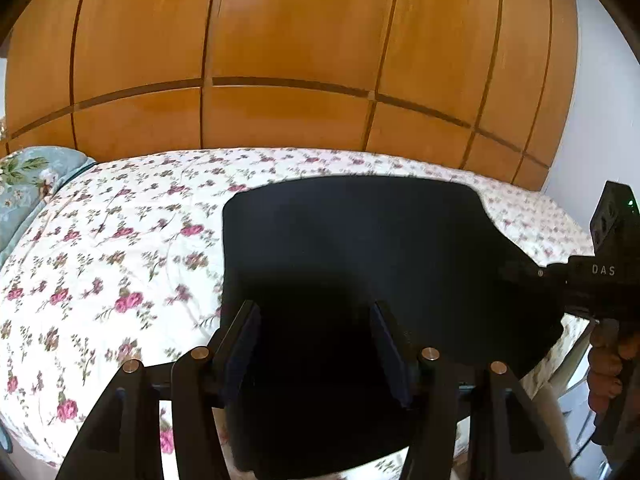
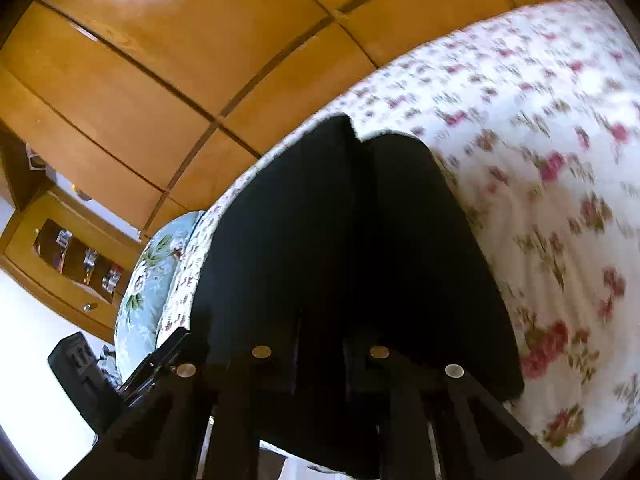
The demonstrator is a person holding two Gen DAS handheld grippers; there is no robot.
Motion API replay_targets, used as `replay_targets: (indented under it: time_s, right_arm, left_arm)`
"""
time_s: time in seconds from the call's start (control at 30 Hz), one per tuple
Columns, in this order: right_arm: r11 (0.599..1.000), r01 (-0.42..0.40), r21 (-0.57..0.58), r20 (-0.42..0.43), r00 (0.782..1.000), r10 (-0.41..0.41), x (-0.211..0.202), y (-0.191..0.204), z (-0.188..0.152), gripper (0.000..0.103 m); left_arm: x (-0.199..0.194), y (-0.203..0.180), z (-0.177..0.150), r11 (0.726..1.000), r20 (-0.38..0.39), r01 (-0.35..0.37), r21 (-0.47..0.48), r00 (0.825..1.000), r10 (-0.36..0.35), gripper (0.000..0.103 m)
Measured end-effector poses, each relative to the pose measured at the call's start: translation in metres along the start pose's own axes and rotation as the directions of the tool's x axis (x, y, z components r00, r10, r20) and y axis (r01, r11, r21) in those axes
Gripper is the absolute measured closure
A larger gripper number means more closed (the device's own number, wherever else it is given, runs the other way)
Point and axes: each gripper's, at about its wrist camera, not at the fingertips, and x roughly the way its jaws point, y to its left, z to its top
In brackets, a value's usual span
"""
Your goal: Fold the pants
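Black pants (image 1: 360, 240) lie flat on the floral bedspread (image 1: 120, 240), reaching the bed's near edge. My left gripper (image 1: 314, 320) hovers over their near part, open, its fingers wide apart with only dark cloth beneath. At the right edge a person's hand (image 1: 608, 364) holds the right gripper's housing (image 1: 600, 272), whose tip meets the pants' right edge. In the right wrist view the pants (image 2: 320, 220) stretch away lengthwise, two layers showing at the far end. The right gripper (image 2: 322, 332) has its fingers close together on the cloth, dark against dark.
A wooden wardrobe (image 1: 280, 40) stands right behind the bed. A pale blue floral pillow (image 1: 24, 184) lies at the bed's head. A wooden shelf unit (image 2: 72, 256) with small items stands beyond the pillow (image 2: 152, 280). White wall (image 1: 600, 120) is to the right.
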Motion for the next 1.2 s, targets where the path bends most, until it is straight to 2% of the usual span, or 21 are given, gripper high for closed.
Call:
replay_targets:
  time_s: [0.1, 0.17, 0.27, 0.33, 0.4, 0.6, 0.7, 0.8, 0.93, 1.07, 1.2]
  right_arm:
    - [0.999, 0.025, -0.037, 0.051, 0.998, -0.023, -0.012, 0.009, 0.021, 0.089]
    - [0.998, 0.051, -0.043, 0.059, 0.997, -0.049, -0.012, 0.007, 0.03, 0.089]
    - [0.996, 0.089, -0.03, -0.004, 0.996, -0.089, 0.006, -0.007, 0.027, 0.089]
    - [0.993, 0.118, -0.007, -0.035, 0.992, -0.119, 0.018, -0.022, 0.017, 0.089]
    - [0.995, 0.097, 0.024, -0.012, 0.995, -0.097, 0.021, -0.031, 0.008, 0.089]
    - [0.996, 0.086, 0.007, 0.039, 0.995, -0.087, 0.018, -0.031, -0.001, 0.09]
    - [0.995, 0.069, 0.074, 0.059, 0.996, -0.073, 0.006, -0.03, -0.003, 0.088]
    - [0.994, 0.09, 0.069, 0.098, 0.991, -0.096, -0.003, -0.026, -0.011, 0.088]
    - [0.992, 0.064, 0.105, 0.092, 0.993, -0.074, 0.001, -0.037, -0.014, 0.088]
    - [0.994, 0.082, 0.073, 0.094, 0.992, -0.089, 0.002, -0.033, -0.015, 0.087]
    - [0.997, 0.062, 0.054, 0.078, 0.995, -0.066, -0.002, -0.036, -0.013, 0.086]
  left_arm:
    - [0.001, -0.007, 0.009, 1.0, 0.02, 0.013, 0.016, 1.0, -0.013, 0.045]
    - [0.009, -0.014, 0.01, 0.999, 0.002, -0.001, 0.046, 1.0, 0.001, 0.045]
    - [0.026, -0.021, 0.0, 0.996, -0.054, -0.04, 0.085, 0.998, 0.045, 0.045]
    - [0.03, -0.024, -0.009, 0.991, -0.039, -0.067, 0.119, 0.997, 0.072, 0.045]
    - [0.028, -0.026, -0.013, 0.988, -0.02, -0.074, 0.139, 0.997, 0.077, 0.044]
    - [0.03, -0.024, -0.01, 0.991, -0.034, -0.067, 0.12, 0.997, 0.071, 0.043]
    - [0.027, -0.029, -0.011, 0.987, -0.04, -0.086, 0.133, 0.995, 0.092, 0.043]
    - [0.025, -0.031, -0.01, 0.988, -0.06, -0.097, 0.12, 0.993, 0.104, 0.043]
    - [0.025, -0.037, -0.009, 0.983, -0.073, -0.126, 0.131, 0.988, 0.136, 0.043]
    - [0.021, -0.035, -0.009, 0.984, -0.086, -0.13, 0.118, 0.986, 0.14, 0.043]
    - [0.015, -0.035, -0.002, 0.986, -0.116, -0.131, 0.1, 0.983, 0.143, 0.043]
